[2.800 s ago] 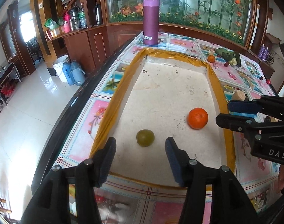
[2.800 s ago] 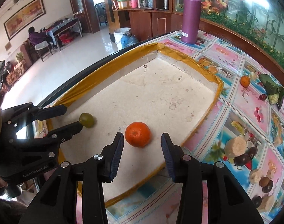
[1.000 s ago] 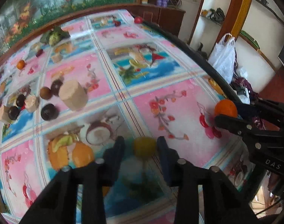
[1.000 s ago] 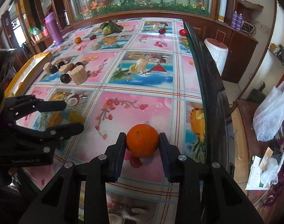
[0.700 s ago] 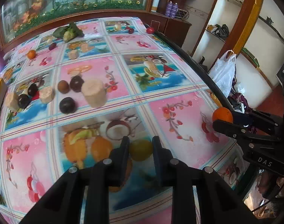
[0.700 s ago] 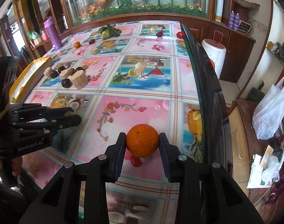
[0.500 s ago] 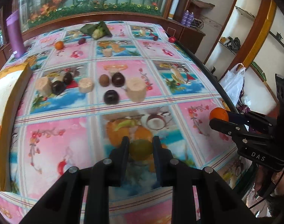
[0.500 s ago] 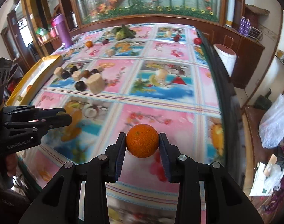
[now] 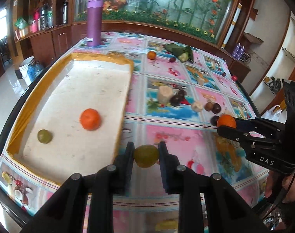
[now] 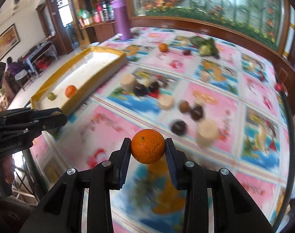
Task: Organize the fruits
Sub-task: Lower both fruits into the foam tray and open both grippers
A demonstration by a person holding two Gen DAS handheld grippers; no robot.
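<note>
Left wrist view: my left fingers pinch a green fruit, held above the patterned surface just right of the tray. Tray is white inside with a yellow rim, and in it sit an orange and a second green fruit, apart from each other. Off to the right my right fingers grip another orange, seen side-on. Beyond them on the surface are dark round fruits and pale cut chunks, clustered loosely. Purple bottle stands upright at the far end past the tray; a small orange and a green leafy bundle lie near the far edge

Right wrist view: my right fingers clamp the held orange on both sides, lifted over the surface. Left fingers show at the left edge, closed, a bit of green fruit visible between the tips. Tray sits behind them with its orange and green fruit inside. Much of the surface is motion-blurred; dark fruits and pale chunks are scattered mid-surface, purple bottle at the back
</note>
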